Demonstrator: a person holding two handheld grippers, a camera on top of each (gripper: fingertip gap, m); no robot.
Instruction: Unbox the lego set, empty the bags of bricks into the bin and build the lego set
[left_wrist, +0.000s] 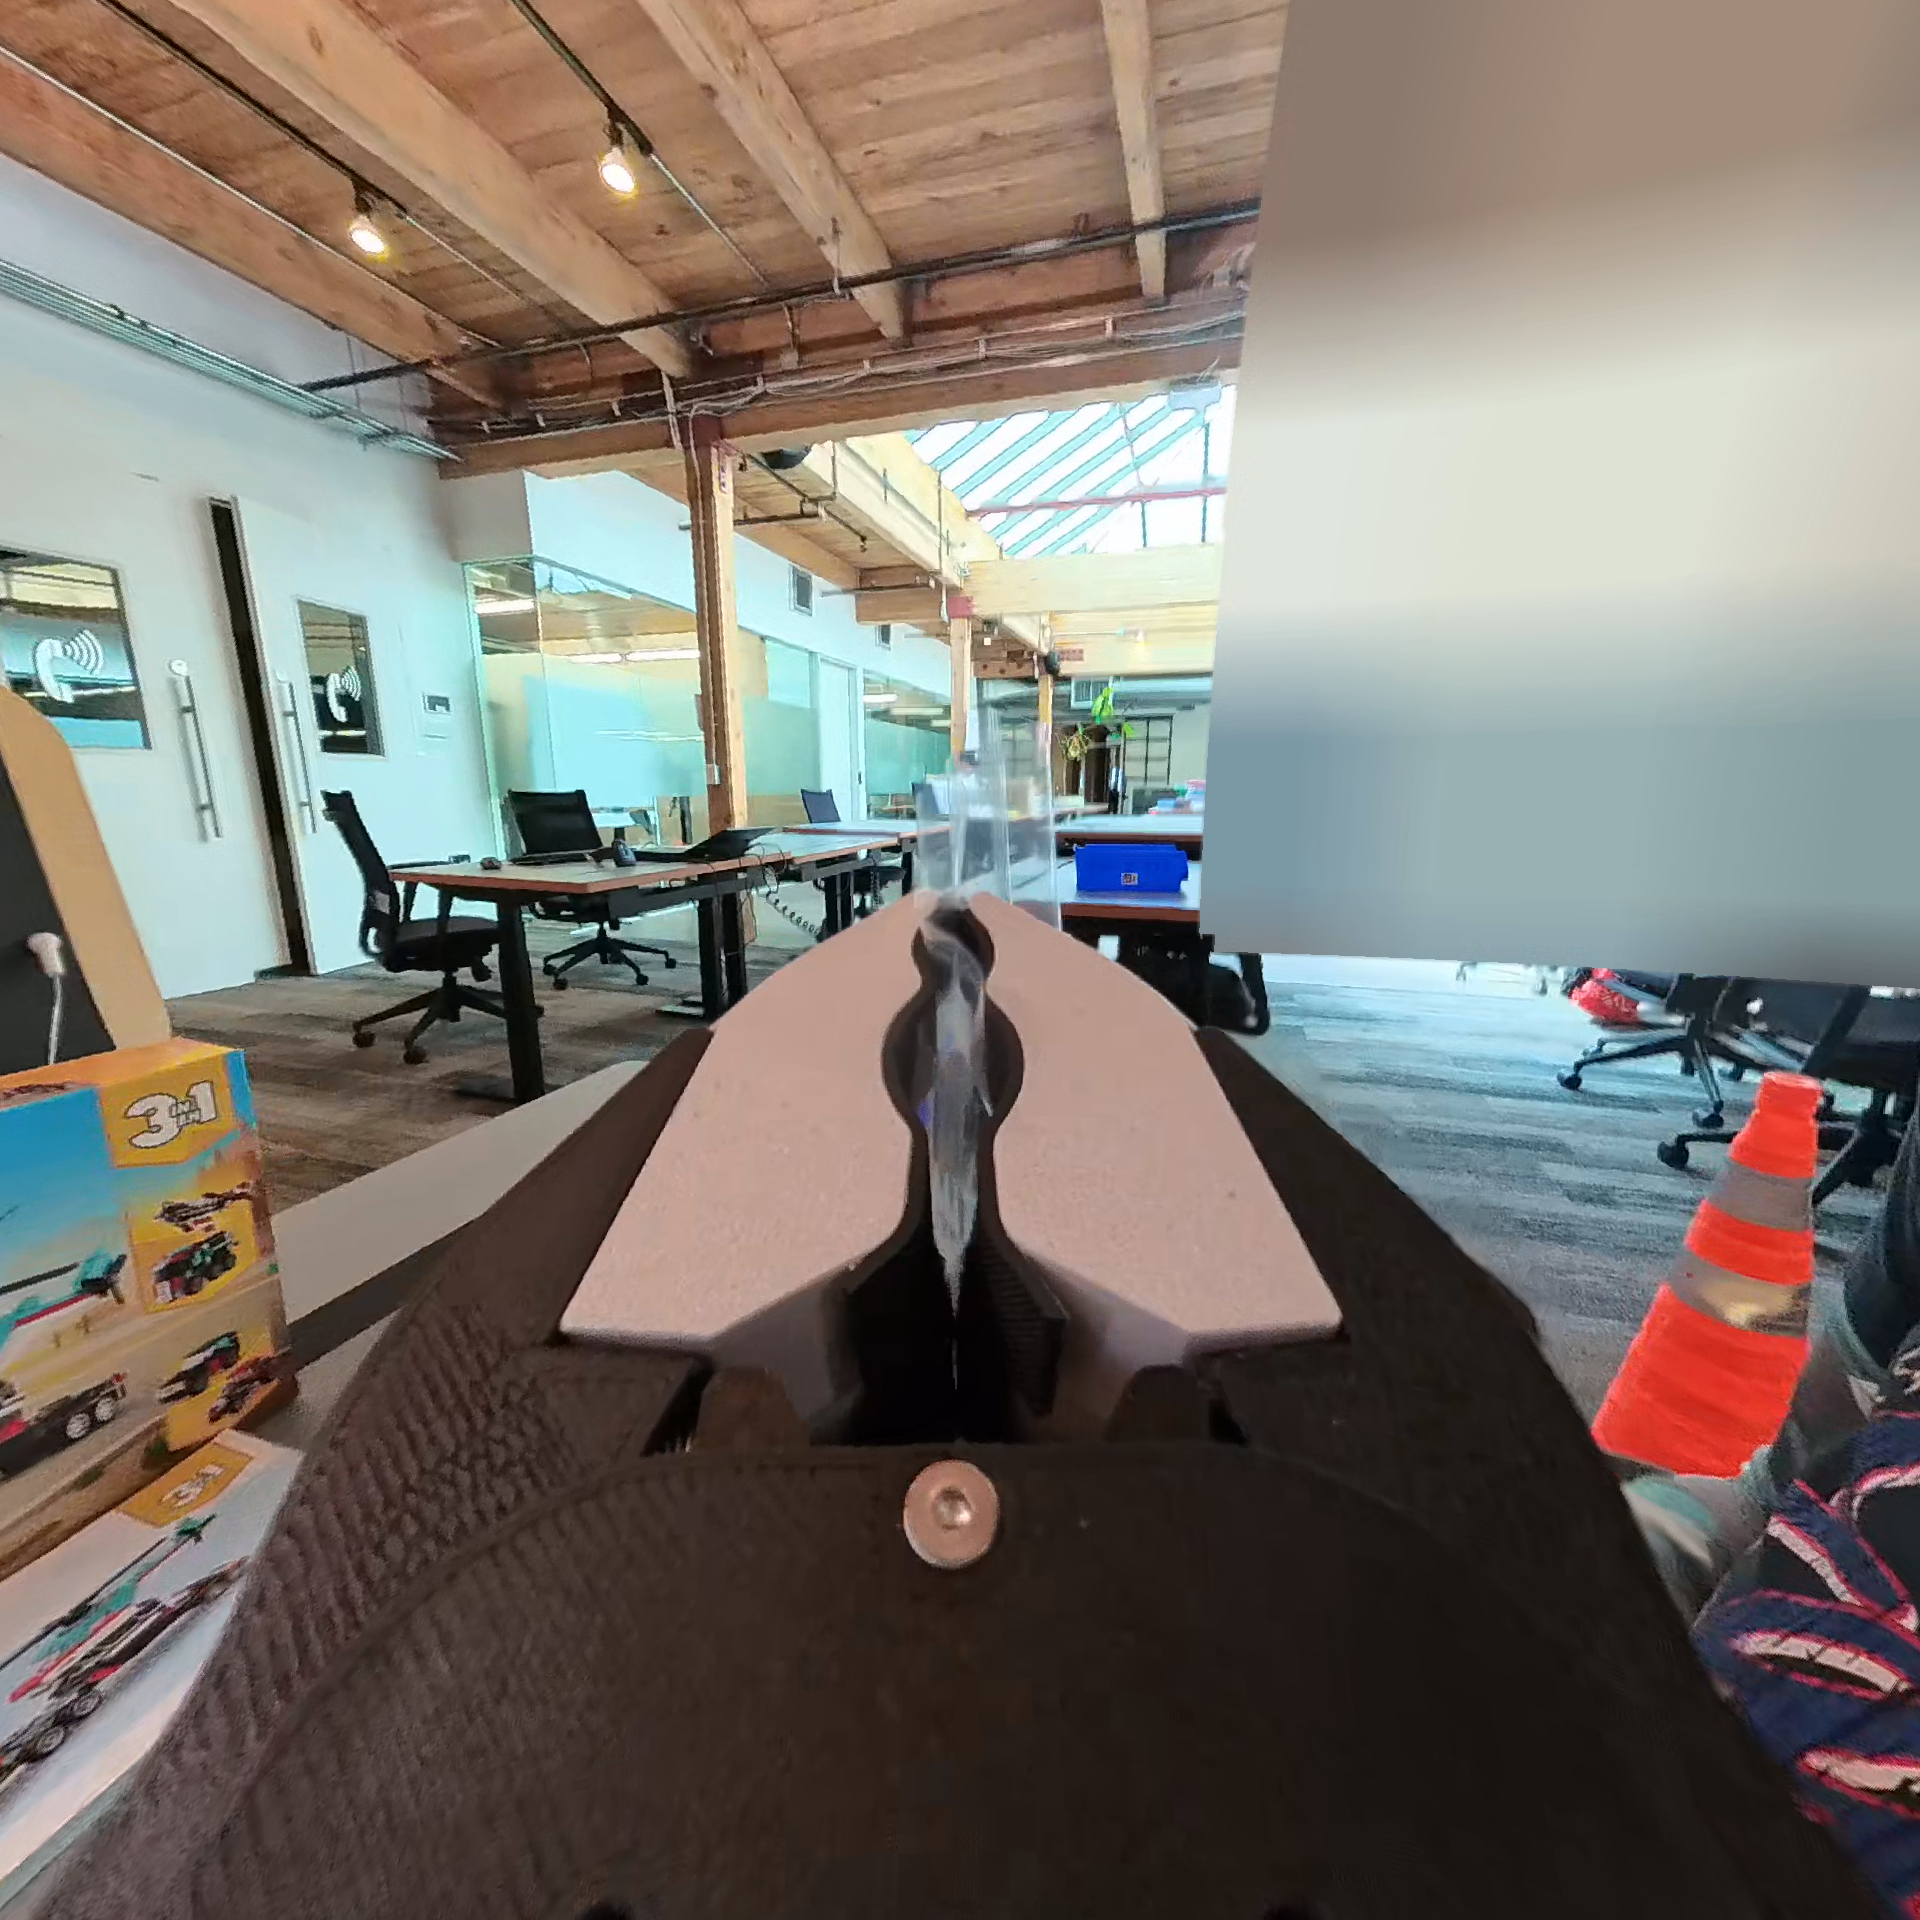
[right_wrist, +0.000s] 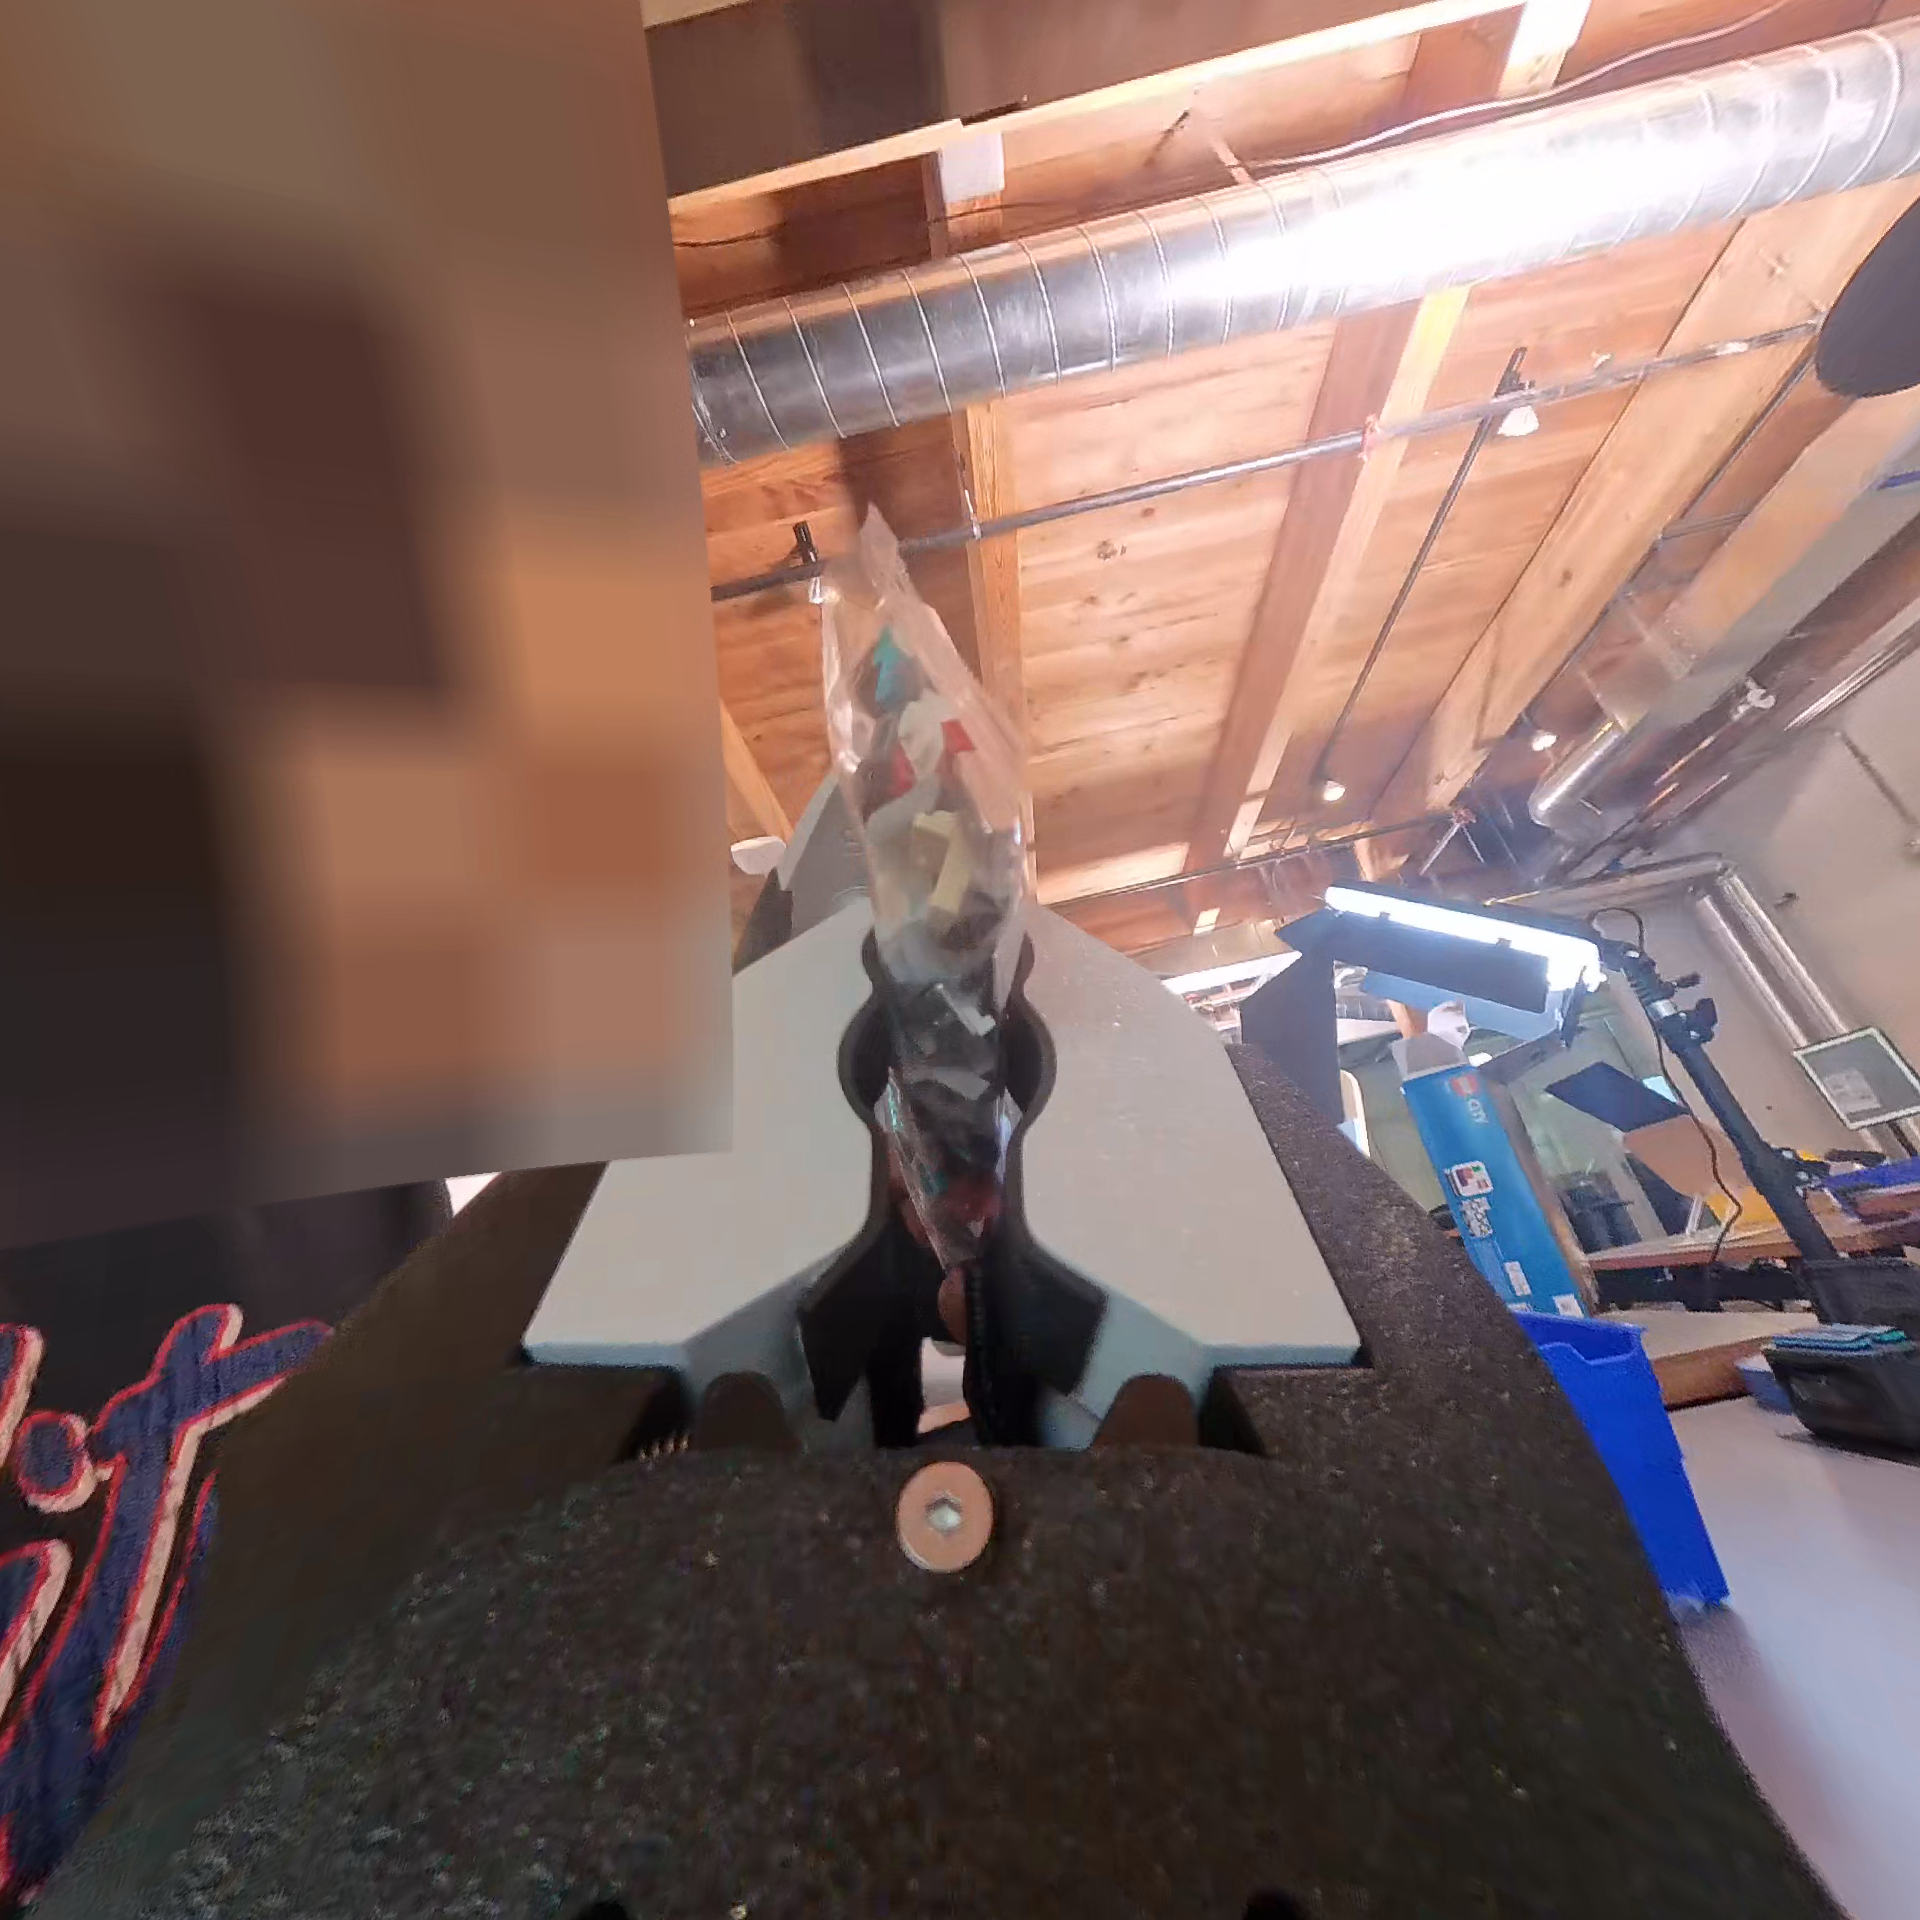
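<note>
Bag (right_wrist: 920, 831) of mixed bricks sits clamped in the right gripper (right_wrist: 940, 935), fingers closed on its lower part w/ the clear plastic running down thru the slot btwn them; the rest of the bag stands up past the fingertips toward the wooden ceiling, tilted a bit left, w/ red, teal, tan, white & black pieces showing inside. Left gripper (left_wrist: 951, 909) is also clenched, pinching a thin strip of clear plastic film (left_wrist: 956, 1122) btwn its pale pads (left_wrist: 790, 1122); the film pokes out beyond the tips & looks like an edge of a bag, but can't tell from this view if it's the same bag the other gripper holds. Lego box (left_wrist: 125, 1257) stands upright at far left of the left wrist view on the grey table (left_wrist: 343, 1236), w/ an instruction booklet (left_wrist: 94, 1621) lying flat just in front of it. Orange cone (left_wrist: 1725, 1288) w/ grey bands stands at right of that view, next to a patterned dark sleeve (left_wrist: 1829, 1652). In the right wrist view a blue bin (right_wrist: 1621, 1455) rests on the table to the right of the gripper, near it, & a tall blue box (right_wrist: 1475, 1184) stands farther back
</note>
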